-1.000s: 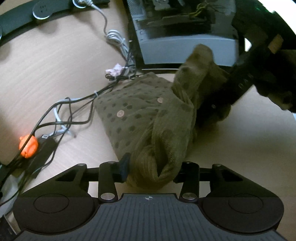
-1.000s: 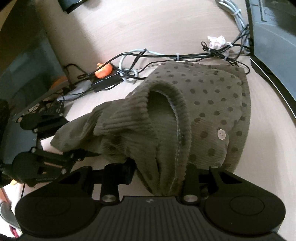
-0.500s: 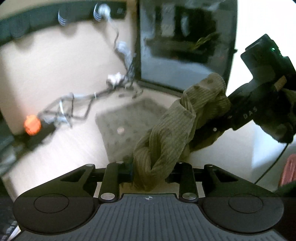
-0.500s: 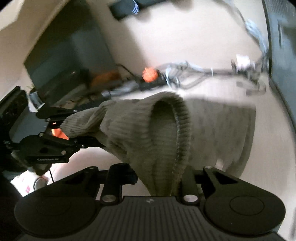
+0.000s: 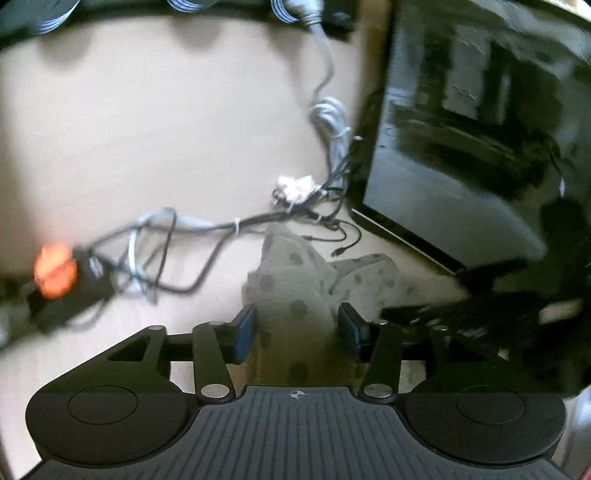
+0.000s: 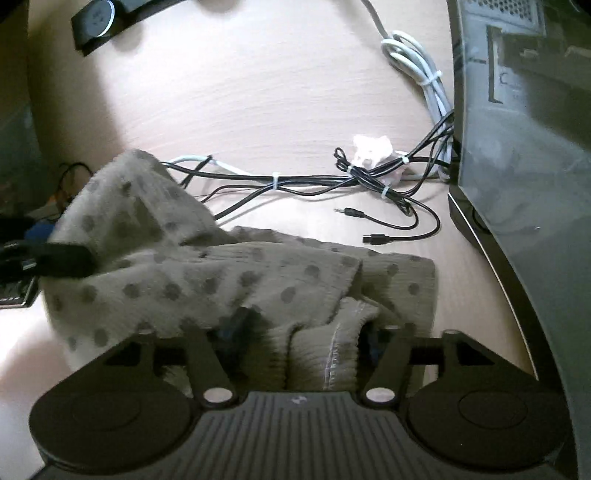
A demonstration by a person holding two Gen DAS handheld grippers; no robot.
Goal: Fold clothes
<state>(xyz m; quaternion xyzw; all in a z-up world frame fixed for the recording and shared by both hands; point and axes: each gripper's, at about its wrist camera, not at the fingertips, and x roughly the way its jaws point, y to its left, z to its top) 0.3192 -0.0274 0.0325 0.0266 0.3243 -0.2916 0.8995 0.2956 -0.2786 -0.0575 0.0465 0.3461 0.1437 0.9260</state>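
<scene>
An olive, dark-dotted knit garment [image 6: 221,273] lies bunched on the pale wooden table [image 6: 240,85]. My right gripper [image 6: 303,332] is shut on a ribbed, seamed fold of it at the near edge. My left gripper [image 5: 297,332] is shut on another part of the garment [image 5: 291,280], whose fabric fills the gap between the blue pads [image 5: 243,332]. In the right wrist view, the left gripper's dark finger [image 6: 62,258] shows at the left, holding up a raised corner. In the left wrist view, the right gripper [image 5: 461,317] is a dark blur to the right.
A black computer case [image 6: 517,147] stands along the right. Tied cables [image 6: 295,181] with loose plug ends [image 6: 376,239] and a crumpled tissue [image 6: 371,149] lie just beyond the garment. An orange object [image 5: 55,269] sits at the left, a black bar [image 6: 110,14] at the back.
The garment was held up twisted between both grippers; now it is down at the table, nearer me, spread wider between them. Both grippers moved down and the views swung.
</scene>
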